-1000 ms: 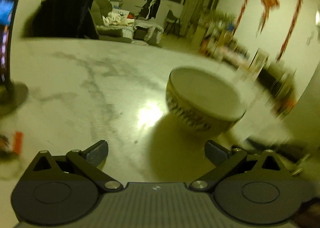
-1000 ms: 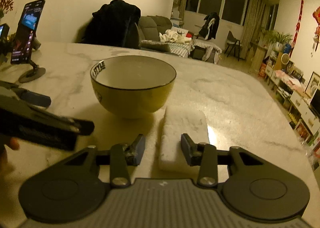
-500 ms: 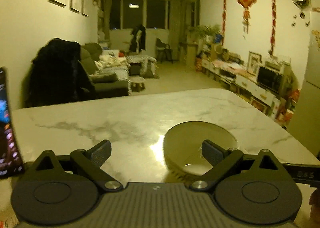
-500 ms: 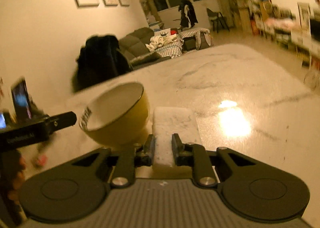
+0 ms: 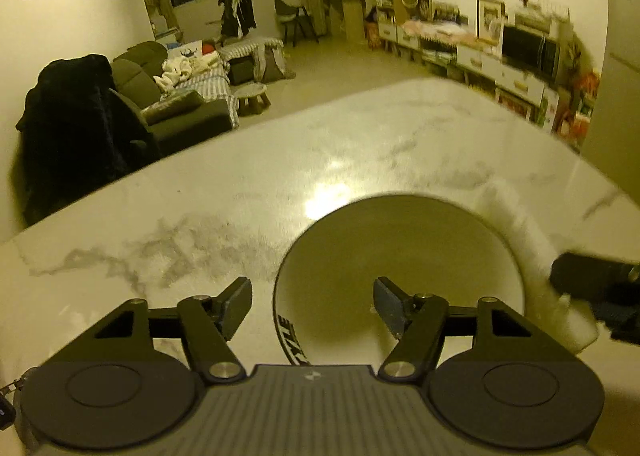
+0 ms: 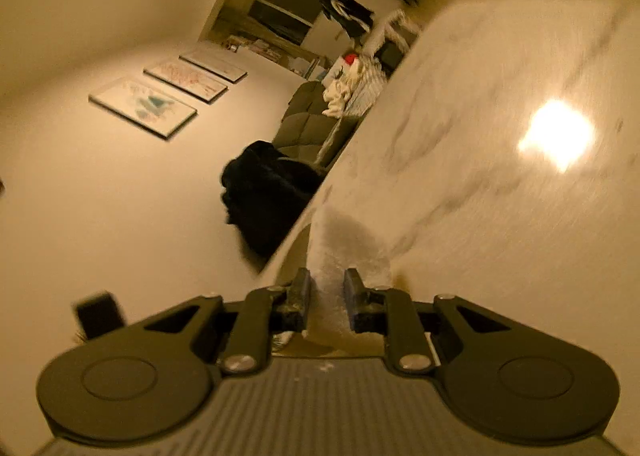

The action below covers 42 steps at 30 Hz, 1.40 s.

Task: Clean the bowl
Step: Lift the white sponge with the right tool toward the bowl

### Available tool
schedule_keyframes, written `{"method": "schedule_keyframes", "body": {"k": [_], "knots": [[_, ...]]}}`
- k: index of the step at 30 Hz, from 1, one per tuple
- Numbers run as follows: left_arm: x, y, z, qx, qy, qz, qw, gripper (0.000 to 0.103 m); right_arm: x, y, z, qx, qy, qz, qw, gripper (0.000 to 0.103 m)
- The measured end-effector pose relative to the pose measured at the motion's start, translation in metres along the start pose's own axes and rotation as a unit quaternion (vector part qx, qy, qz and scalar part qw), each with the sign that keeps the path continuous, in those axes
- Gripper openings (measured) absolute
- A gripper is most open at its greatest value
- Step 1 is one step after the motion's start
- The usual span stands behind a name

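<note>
1. Our left gripper (image 5: 312, 306) has its fingers (image 5: 236, 302) spread wide and holding nothing; they straddle the near rim of the bowl (image 5: 400, 280), one outside it and one over its hollow.
2. Our right gripper (image 6: 327, 298) has its fingers (image 6: 301, 292) clamped on the white sponge (image 6: 344, 244), which sticks out forward, its long axis running along the fingers.
3. The bowl sits upright on the marble surface (image 5: 240, 195), directly ahead of and below the left fingers, so the left hand is the nearer one to grip it.
4. In the left view the sponge (image 5: 520, 240) lies just beside the bowl's right rim, with the right gripper coming in from that side; whether it touches the rim is blurred.
5. We judge the coming move turns on this: the left fingers closing on the near wall, the sponge swinging leftward over the rim into the hollow.
</note>
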State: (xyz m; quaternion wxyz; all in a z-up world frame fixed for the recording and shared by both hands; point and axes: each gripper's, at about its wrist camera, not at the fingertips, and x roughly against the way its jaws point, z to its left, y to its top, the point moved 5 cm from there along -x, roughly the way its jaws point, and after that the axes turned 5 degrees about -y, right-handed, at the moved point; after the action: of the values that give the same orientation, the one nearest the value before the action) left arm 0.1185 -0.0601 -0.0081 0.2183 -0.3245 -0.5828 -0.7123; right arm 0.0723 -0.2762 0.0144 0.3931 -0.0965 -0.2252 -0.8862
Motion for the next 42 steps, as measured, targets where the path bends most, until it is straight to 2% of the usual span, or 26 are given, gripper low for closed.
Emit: {"method": "schedule_keyframes", "body": {"k": [3,7,15,25,35,42], "knots": [[-0.003,-0.004,0.002,0.007,-0.001,-0.003,1.0000,0.067,0.002,0.000,-0.004,-0.030,0.009,0.005,0.999,0.021],[-0.006,-0.002,0.002,-0.010,0.008,0.005,0.9999,0.072,0.001,0.001,-0.012,-0.064,0.006,0.003,0.998,0.021],[-0.003,0.000,-0.001,-0.026,0.015,0.007,0.9995,0.078,-0.012,0.012,-0.020,-0.093,-0.003,0.003,0.996,0.022],[-0.008,-0.004,0.011,0.019,-0.044,-0.002,0.9989,0.084,-0.032,0.025,-0.021,-0.097,-0.018,-0.002,0.995,0.023],[-0.010,-0.003,0.013,0.022,-0.048,-0.008,0.9985,0.086,-0.019,0.011,-0.020,-0.089,-0.037,-0.007,0.995,0.024],[-0.011,-0.003,0.013,0.022,-0.050,-0.012,0.9984,0.086,-0.026,0.016,-0.017,-0.079,-0.045,-0.009,0.996,0.024]]}}
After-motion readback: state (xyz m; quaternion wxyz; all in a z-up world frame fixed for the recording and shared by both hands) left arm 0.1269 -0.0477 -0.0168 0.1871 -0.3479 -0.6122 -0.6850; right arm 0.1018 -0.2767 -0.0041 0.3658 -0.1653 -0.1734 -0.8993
